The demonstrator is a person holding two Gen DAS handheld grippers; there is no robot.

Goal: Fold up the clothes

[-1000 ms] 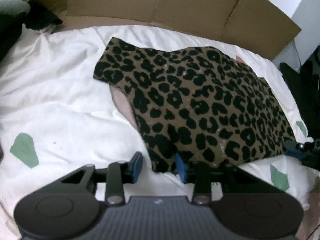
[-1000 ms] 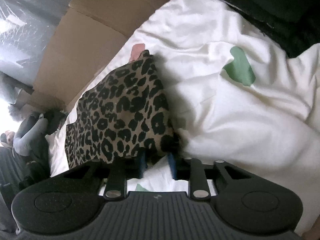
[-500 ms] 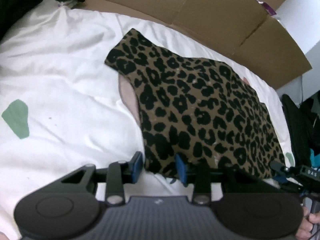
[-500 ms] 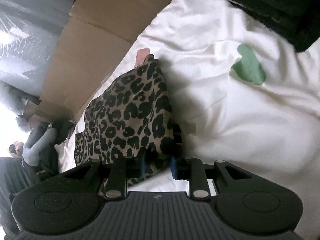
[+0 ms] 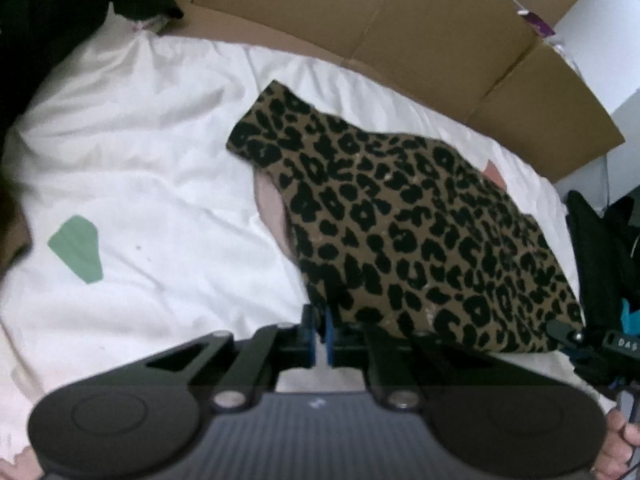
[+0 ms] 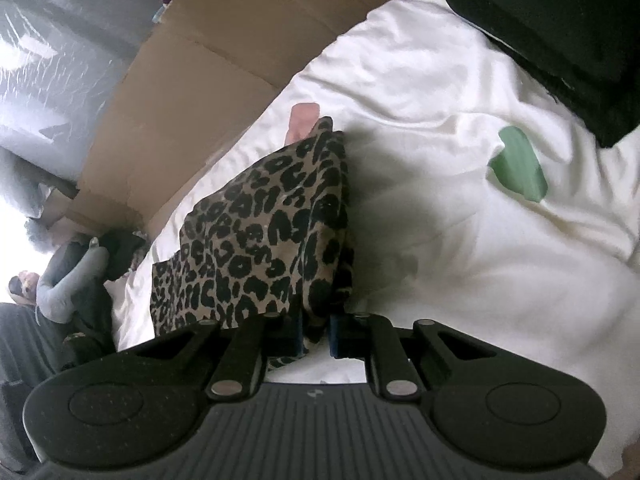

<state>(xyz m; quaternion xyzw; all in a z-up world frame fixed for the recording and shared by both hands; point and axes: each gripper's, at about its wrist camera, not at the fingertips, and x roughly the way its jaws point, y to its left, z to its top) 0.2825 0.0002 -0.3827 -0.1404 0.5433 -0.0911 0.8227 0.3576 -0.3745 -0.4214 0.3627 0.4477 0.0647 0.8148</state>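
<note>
A leopard-print garment (image 5: 420,232) lies on the white bedsheet (image 5: 140,140), with pink lining (image 5: 270,208) showing at its left edge. My left gripper (image 5: 319,320) is shut on the garment's near left corner, its blue pads almost touching. In the right wrist view the garment (image 6: 264,240) hangs up off the sheet and casts a shadow. My right gripper (image 6: 316,332) is closing its jaws on the near right corner, and leopard fabric fills the gap between the pads. The right gripper (image 5: 576,336) also shows at the right edge of the left wrist view.
Flattened cardboard (image 5: 400,20) lines the far side of the bed. Dark clothes (image 6: 560,20) are piled at the right, and more dark items (image 5: 600,260) lie beside the garment. Green patches (image 5: 78,248) mark the sheet. A hand (image 5: 616,440) shows at the lower right.
My left jaws, open around the garment's corner before, have shut on it. The right jaws have narrowed on the fabric and that corner has risen a little.
</note>
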